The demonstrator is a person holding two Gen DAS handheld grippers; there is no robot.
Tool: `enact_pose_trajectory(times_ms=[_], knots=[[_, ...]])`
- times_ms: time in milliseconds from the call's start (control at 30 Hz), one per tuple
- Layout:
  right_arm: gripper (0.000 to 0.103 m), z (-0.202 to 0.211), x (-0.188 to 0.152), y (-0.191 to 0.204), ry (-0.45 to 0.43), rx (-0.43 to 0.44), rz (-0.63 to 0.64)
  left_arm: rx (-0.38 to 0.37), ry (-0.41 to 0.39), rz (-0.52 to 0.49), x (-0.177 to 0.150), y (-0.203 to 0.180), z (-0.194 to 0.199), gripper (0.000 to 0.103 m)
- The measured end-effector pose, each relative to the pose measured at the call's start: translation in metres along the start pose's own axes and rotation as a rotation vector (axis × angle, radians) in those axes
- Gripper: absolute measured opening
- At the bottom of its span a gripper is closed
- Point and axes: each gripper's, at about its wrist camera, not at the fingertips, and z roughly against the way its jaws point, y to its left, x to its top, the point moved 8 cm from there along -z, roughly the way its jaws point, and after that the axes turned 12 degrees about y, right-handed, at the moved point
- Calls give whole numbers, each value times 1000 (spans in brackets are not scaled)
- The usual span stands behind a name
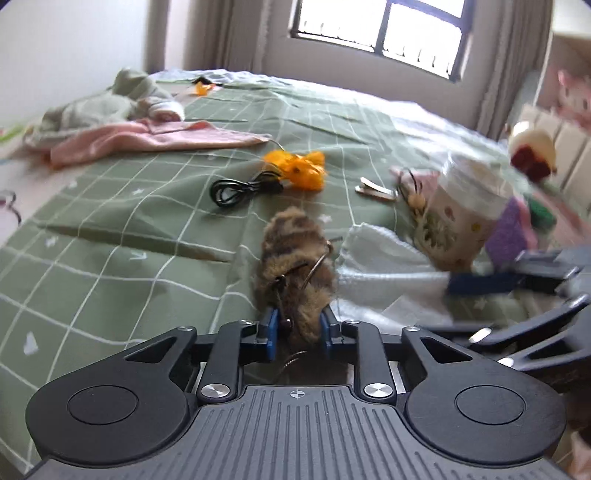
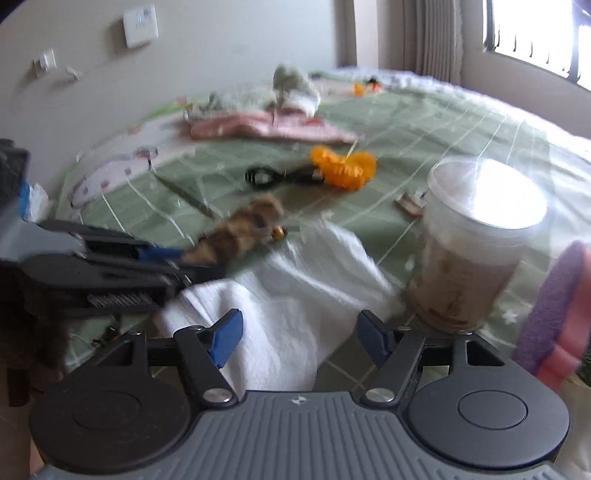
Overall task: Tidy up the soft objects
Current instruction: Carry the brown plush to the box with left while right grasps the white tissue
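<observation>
Over green bedspread (image 1: 110, 221): left hand-held gripper (image 1: 298, 328) level, clamping striped furry toy (image 1: 295, 258); right hand-held gripper (image 2: 299, 341) (jaws apart) above white towel (image 2: 295, 295).

Left gripper (image 1: 297, 326) is clamped on a furry toy (image 1: 295, 258); right gripper (image 2: 299, 338), at its 3 o'clock, gapes wide.

Bright window (image 1: 380, 33) daylight; right view motion-blurred.

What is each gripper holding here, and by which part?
Left gripper pinches the brown striped furry toy by its near end. Right gripper is open and holds nothing.
</observation>
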Motion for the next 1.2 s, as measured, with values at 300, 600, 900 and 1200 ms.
enact_pose_trajectory(times_ms=[300, 600, 900, 1200], knots=[[4, 35, 39, 6, -36, -29, 70, -75, -101, 101, 40, 20, 32, 21], [4, 226, 102, -82, -344, -165, -32, -81, -363, -76, 174, -61, 131, 21], [4, 360, 39, -212, -460, -469, -190, -263, -381, -283, 214, -254, 145, 21], [4, 385, -62, -300, -439, -538, -360, -479, -201, -404, 166, -414, 73, 21]])
